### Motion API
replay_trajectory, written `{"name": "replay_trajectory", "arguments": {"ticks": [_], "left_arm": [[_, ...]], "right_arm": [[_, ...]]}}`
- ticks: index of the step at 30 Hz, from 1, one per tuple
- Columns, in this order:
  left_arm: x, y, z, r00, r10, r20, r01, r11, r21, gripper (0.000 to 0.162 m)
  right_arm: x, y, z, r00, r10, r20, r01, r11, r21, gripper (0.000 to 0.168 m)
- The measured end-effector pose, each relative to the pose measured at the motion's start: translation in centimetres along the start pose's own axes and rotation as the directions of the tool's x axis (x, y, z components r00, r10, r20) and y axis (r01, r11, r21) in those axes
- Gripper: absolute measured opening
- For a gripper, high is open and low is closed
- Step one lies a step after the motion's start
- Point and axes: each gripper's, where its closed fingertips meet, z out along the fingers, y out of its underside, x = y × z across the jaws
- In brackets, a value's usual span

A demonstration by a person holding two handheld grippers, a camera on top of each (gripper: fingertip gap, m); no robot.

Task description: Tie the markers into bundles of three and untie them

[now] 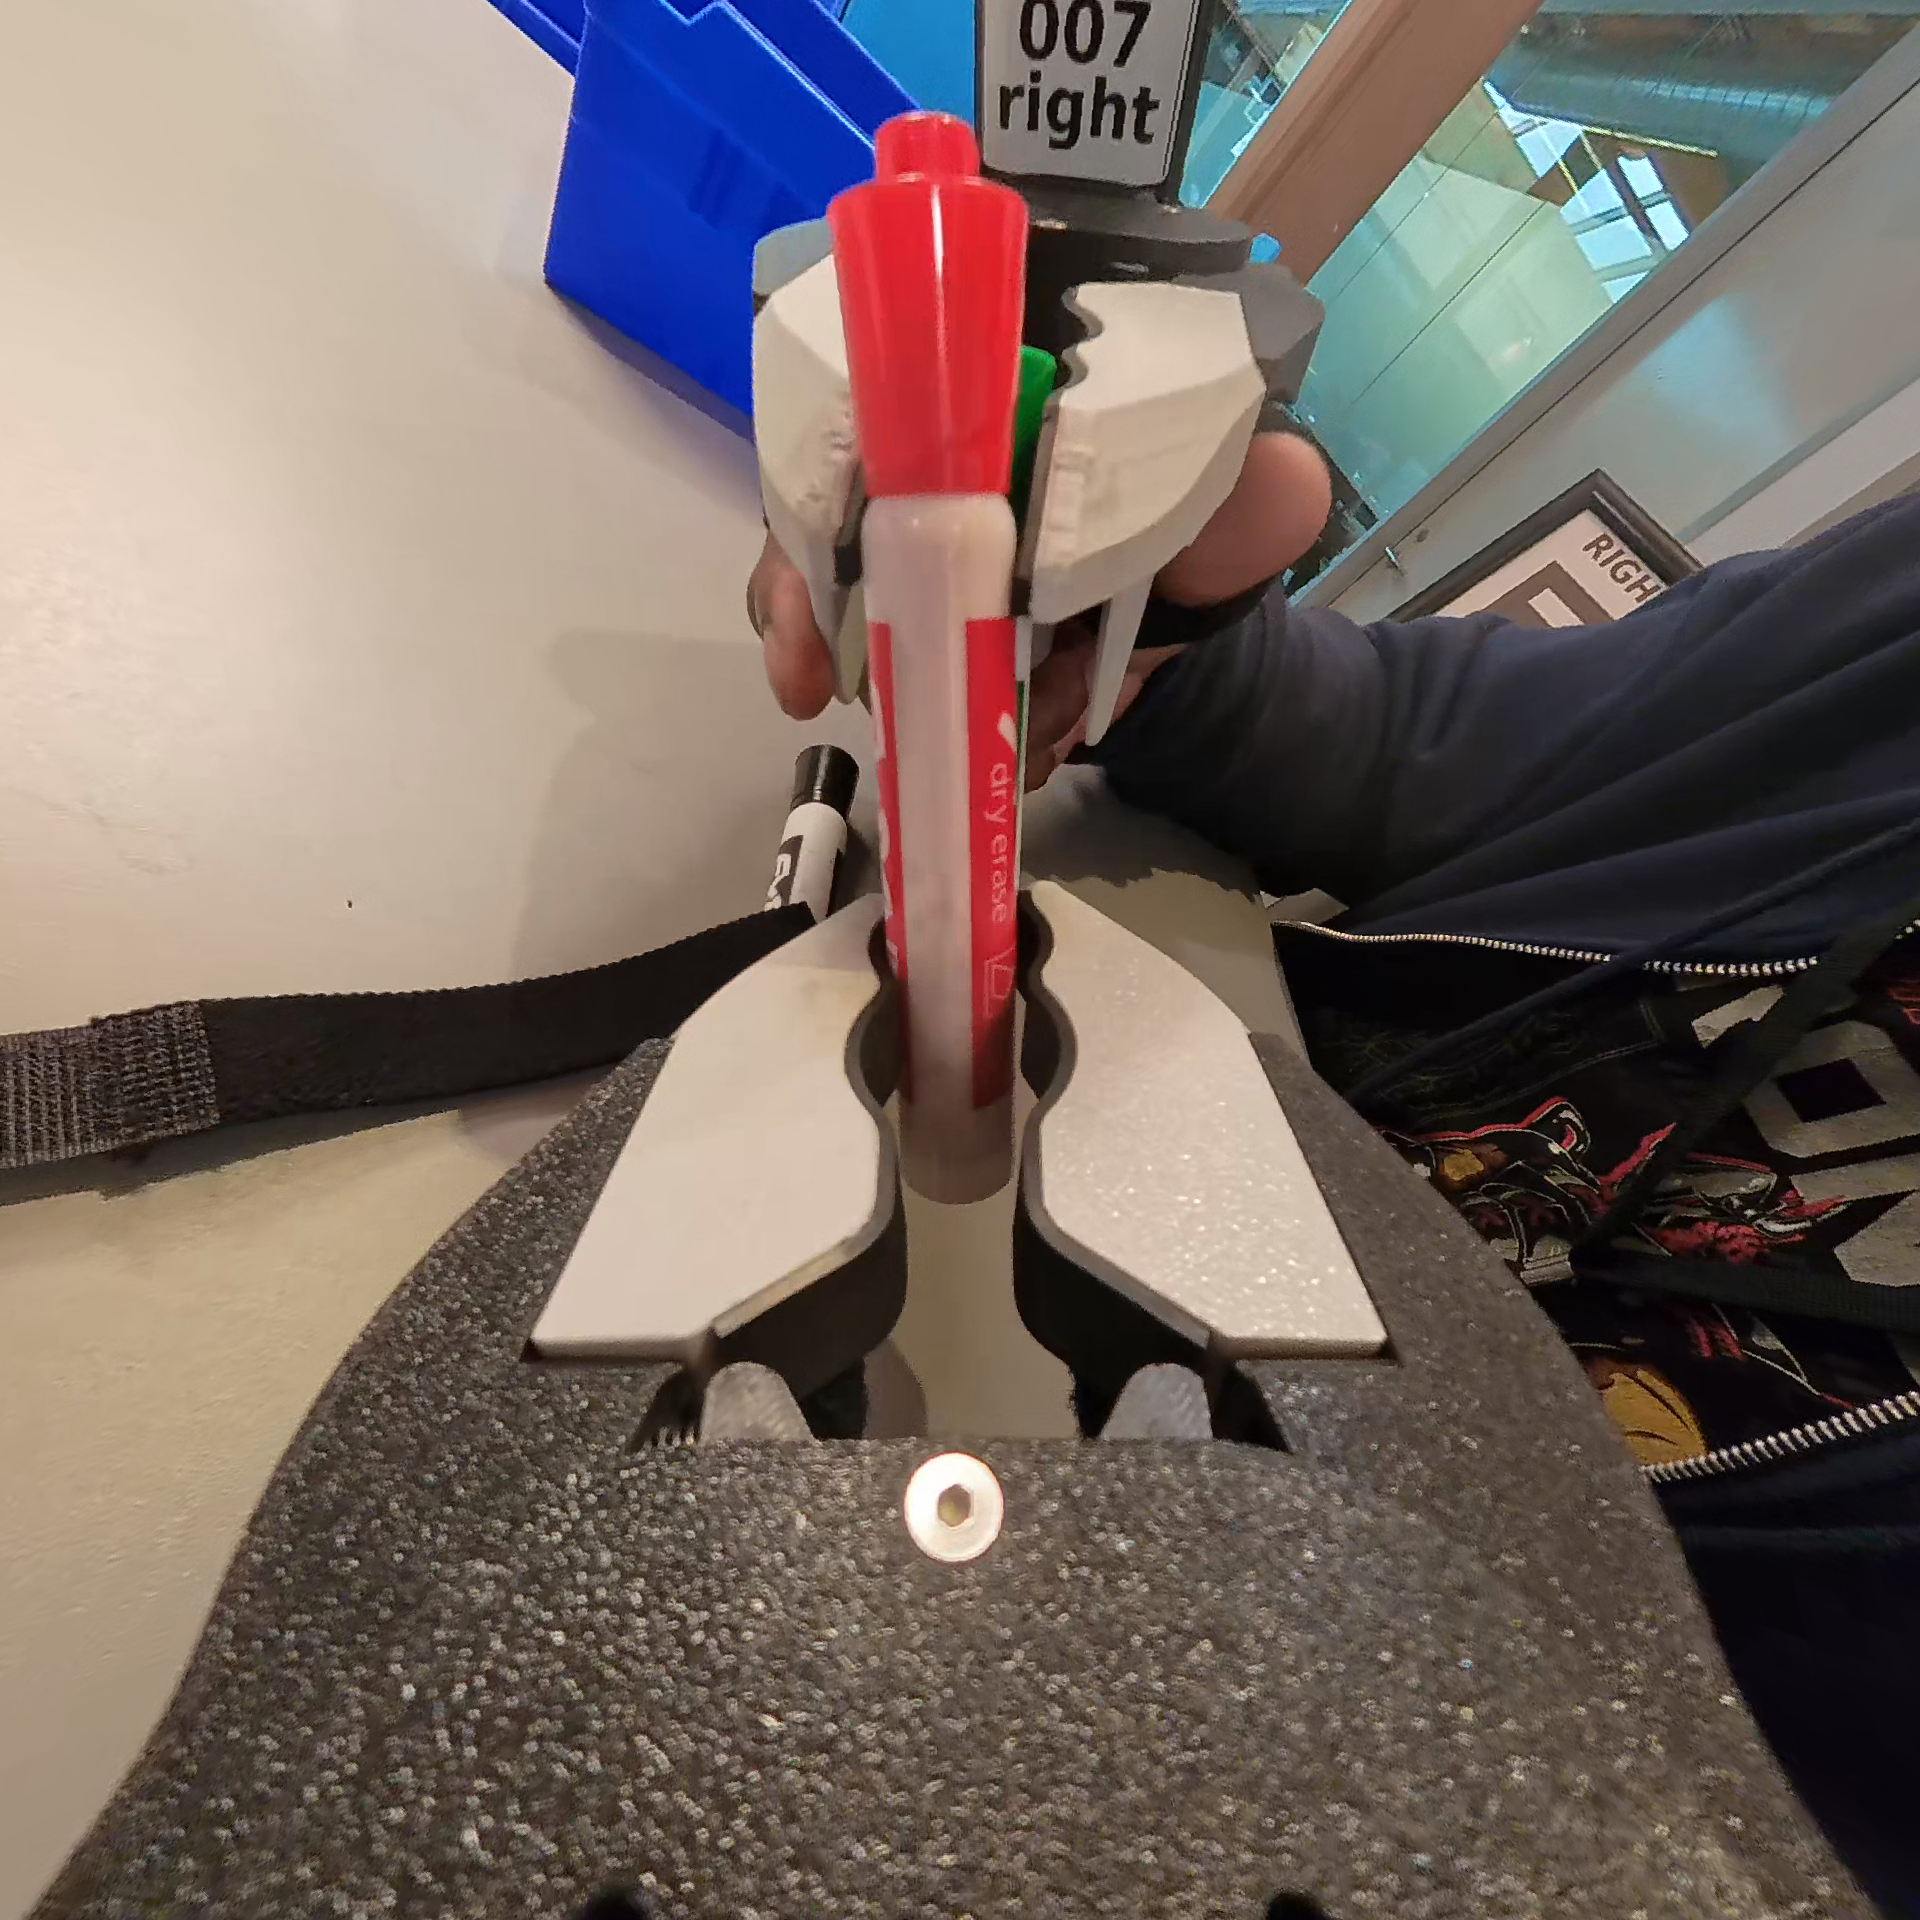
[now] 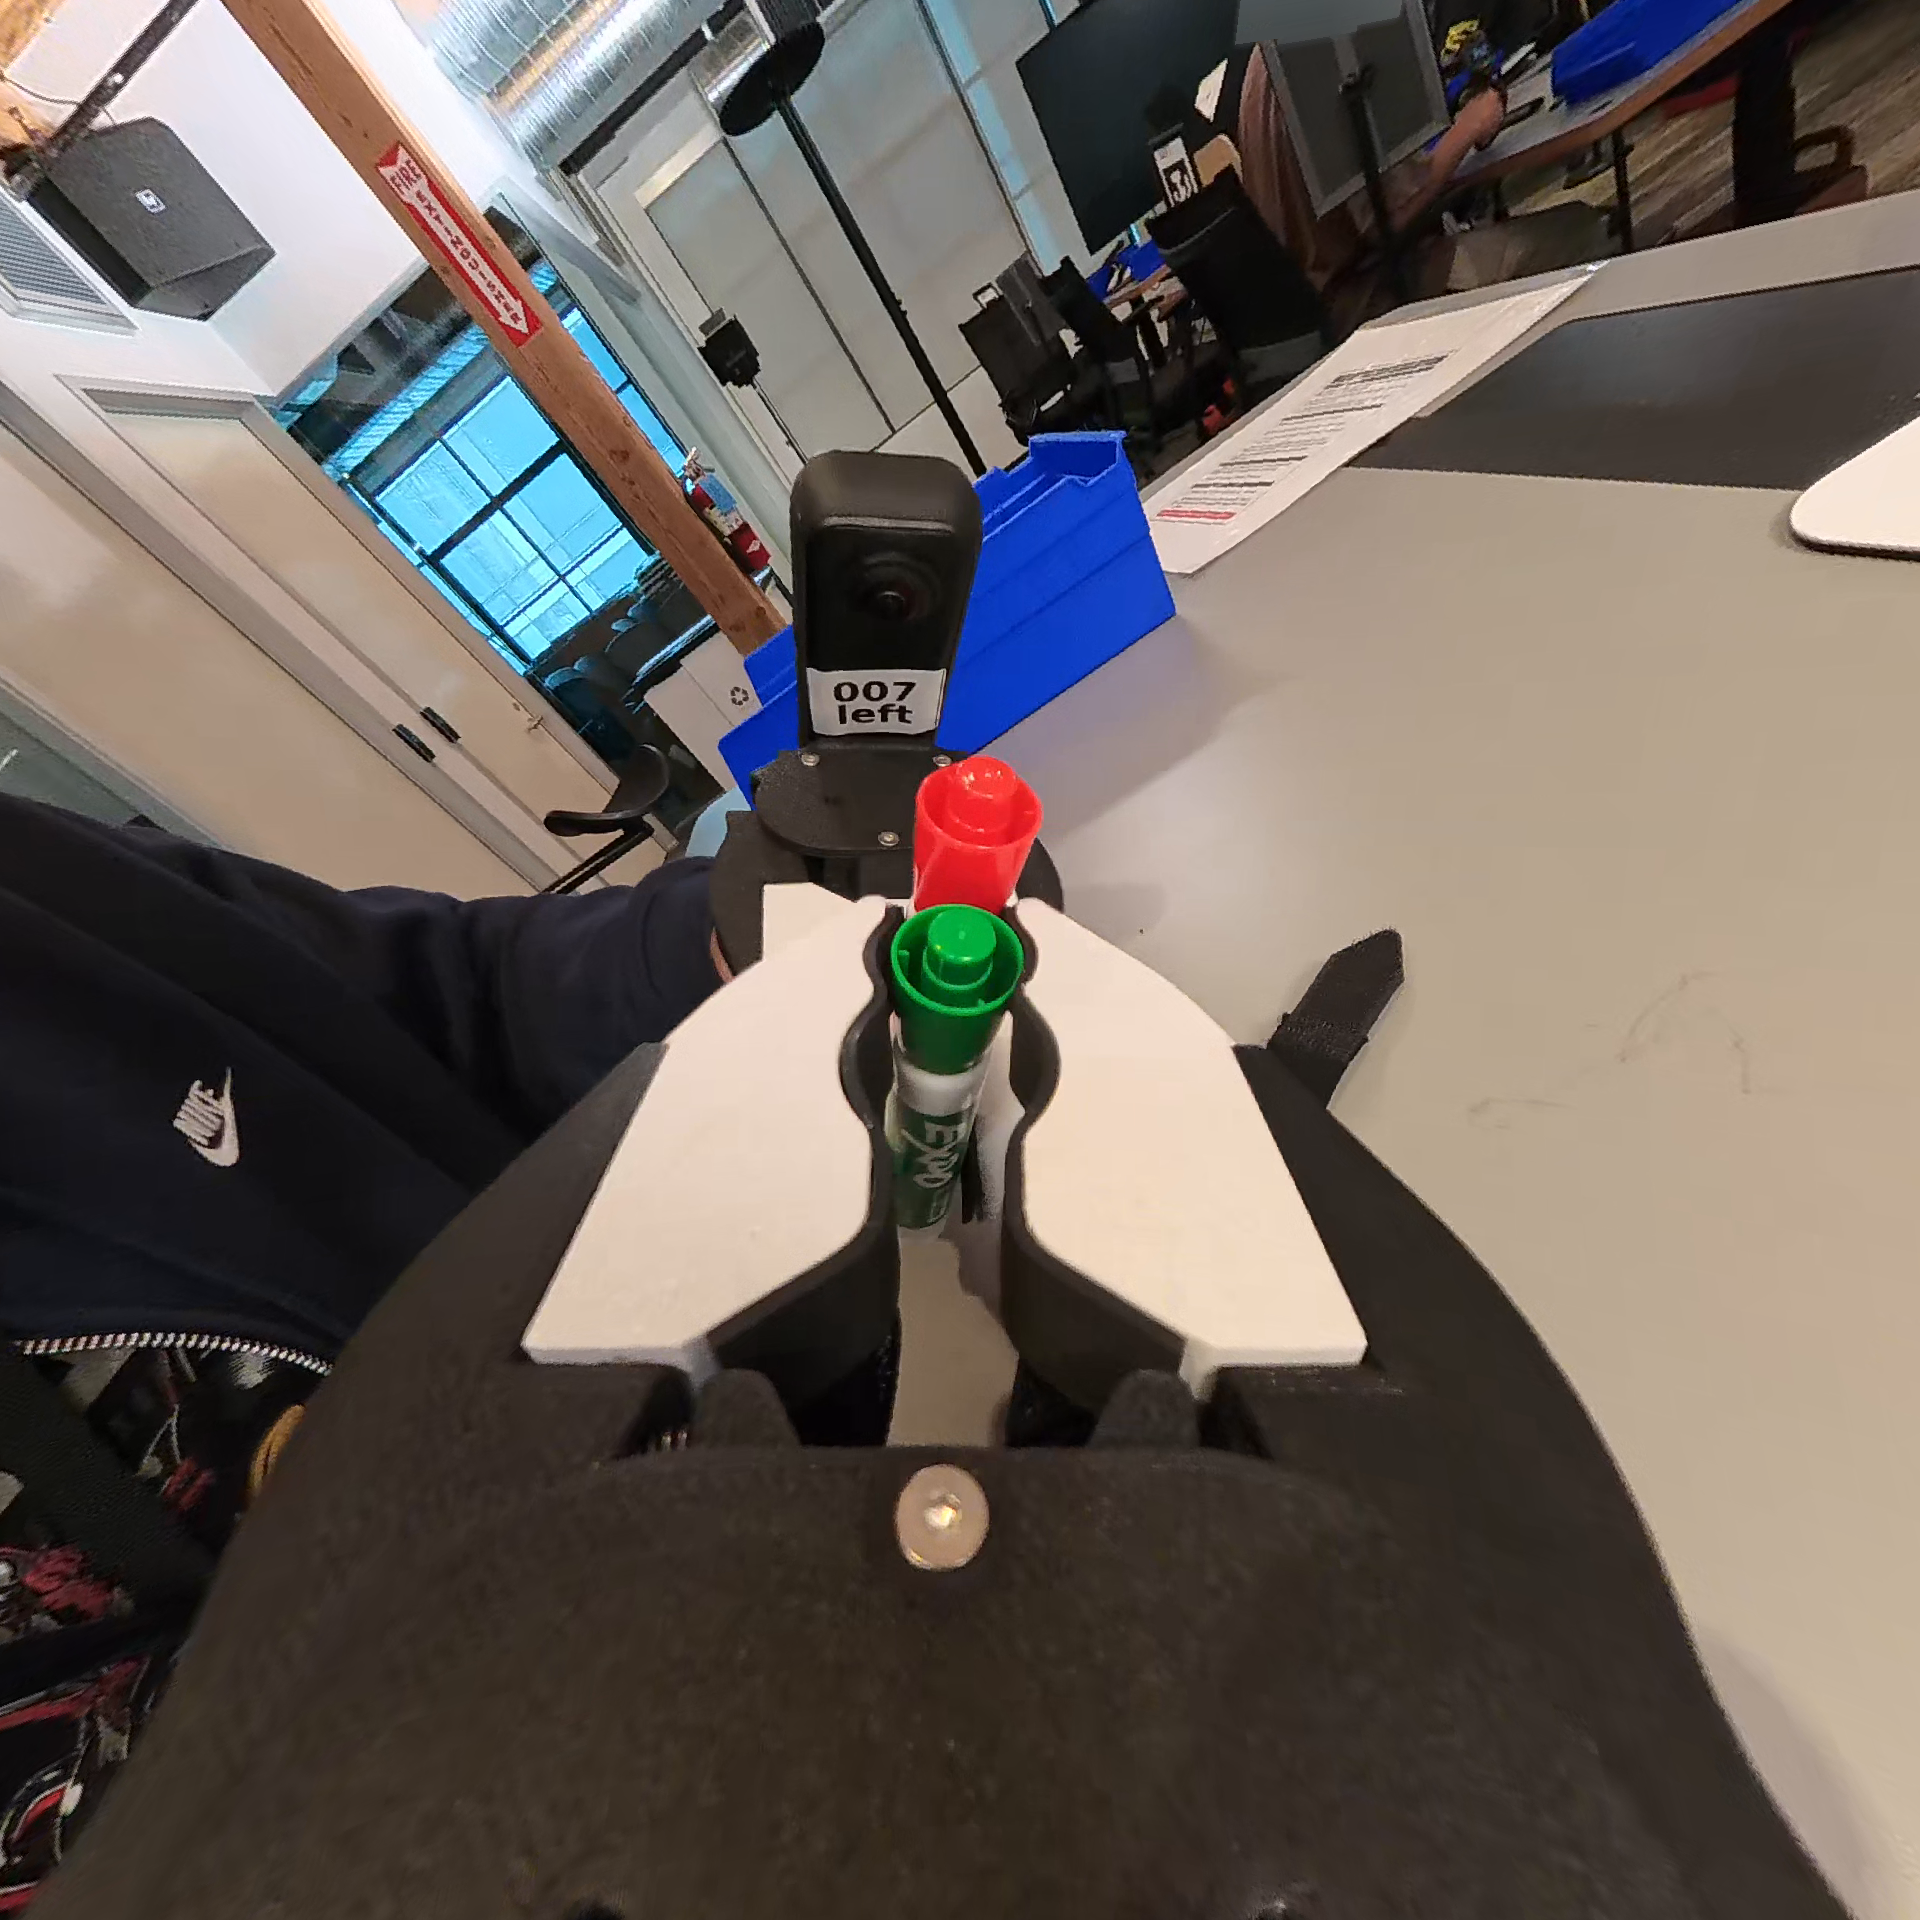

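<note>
My left gripper (image 1: 956, 914) is shut on the lower barrel of a red marker (image 1: 935, 343). My right gripper (image 2: 956, 925) faces it and is shut on a green marker (image 2: 951, 987). The red marker's cap (image 2: 977, 831) sits just beyond the green one, pressed beside it. In the left wrist view the right gripper's white fingers (image 1: 1153, 416) flank the red marker, and the green marker (image 1: 1034, 416) is mostly hidden behind it. A black marker (image 1: 816, 831) lies on the table. A black hook-and-loop strap (image 1: 416, 1029) lies flat to the left; it also shows in the right wrist view (image 2: 1340, 997).
A blue bin (image 1: 707, 208) stands on the grey table (image 1: 260, 520) behind the grippers, also in the right wrist view (image 2: 1060, 582). A printed sheet (image 2: 1351, 416) and a white flat object (image 2: 1860, 499) lie farther off. A person's dark sleeve (image 1: 1507, 748) is close by. There is about 7 cm between the tips of the two grippers. It is some 30 cm from my right tips to the white flat object (image 2: 1860, 499).
</note>
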Motion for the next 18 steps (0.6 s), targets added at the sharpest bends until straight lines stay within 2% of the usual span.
{"name": "replay_trajectory", "arguments": {"ticks": [4, 7, 10, 14, 18], "left_arm": [[-0.1, -0.3, -0.2, 0.999, 0.000, 0.039, 0.000, 1.000, -0.006, 0.019], [-0.2, -1.1, -0.5, 0.998, -0.016, 0.053, 0.014, 0.999, 0.047, 0.019], [-0.3, -1.7, -0.9, 0.998, -0.031, 0.056, 0.026, 0.996, 0.084, 0.019], [0.0, -1.5, -0.6, 0.999, -0.037, 0.034, 0.035, 0.997, 0.075, 0.019], [0.4, -1.0, 0.2, 0.999, -0.025, 0.039, 0.023, 0.999, 0.040, 0.019]], "right_arm": [[0.3, -0.3, -0.1, 1.000, 0.012, -0.005, -0.012, 0.999, 0.031, 0.019], [0.2, -0.2, -0.1, 0.999, 0.034, 0.017, -0.035, 0.998, 0.049, 0.030], [-0.1, 0.1, 0.1, 0.999, 0.046, 0.028, -0.047, 0.998, 0.041, 0.034], [-0.6, 1.1, 1.0, 0.998, 0.052, 0.038, -0.052, 0.999, -0.011, 0.033], [-0.7, 2.3, 2.0, 0.999, 0.035, 0.010, -0.034, 0.997, -0.076, 0.022]]}}
